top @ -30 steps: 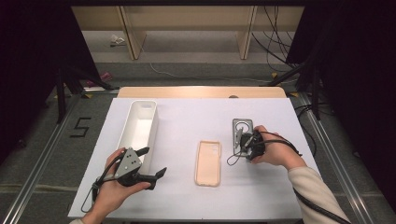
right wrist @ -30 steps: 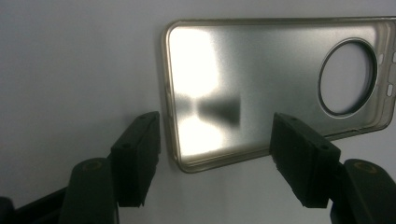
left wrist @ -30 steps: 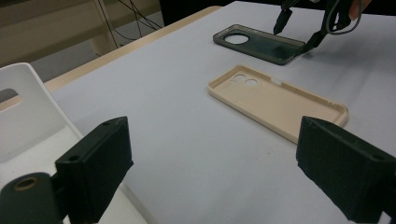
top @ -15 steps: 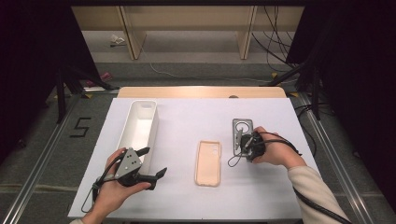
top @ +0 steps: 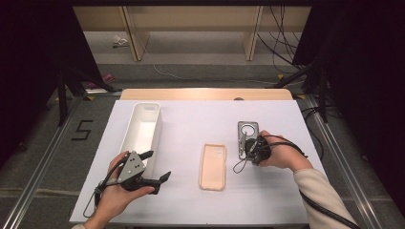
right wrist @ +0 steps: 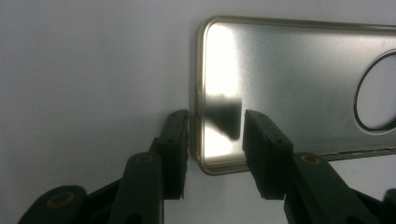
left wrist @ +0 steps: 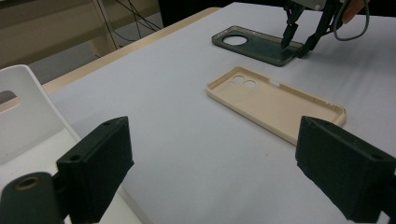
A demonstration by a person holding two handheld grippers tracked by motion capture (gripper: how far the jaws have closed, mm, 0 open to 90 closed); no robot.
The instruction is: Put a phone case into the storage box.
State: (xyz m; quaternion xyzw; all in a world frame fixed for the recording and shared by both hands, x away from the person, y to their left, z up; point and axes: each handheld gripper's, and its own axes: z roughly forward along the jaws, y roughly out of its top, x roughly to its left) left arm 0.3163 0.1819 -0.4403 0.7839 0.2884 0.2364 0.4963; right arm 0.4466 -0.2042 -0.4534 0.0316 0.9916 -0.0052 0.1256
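A dark translucent phone case lies flat on the white table at the right. My right gripper is at its near end. Its jaws have just been closing and straddle the case's end rim, one outside against the rim, the other over the inside with a gap left. A beige phone case lies hollow side up in the middle of the table. My left gripper is held open by the white tray, with nothing between its jaws.
The white tray stands lengthwise at the left of the table top. Cables trail from both grippers. Beyond the table's far wooden edge are shelving legs and floor cables. Dark stands flank both sides.
The right gripper's jaws have narrowed around the dark case's near end. Both hands and both cases have stayed in place.
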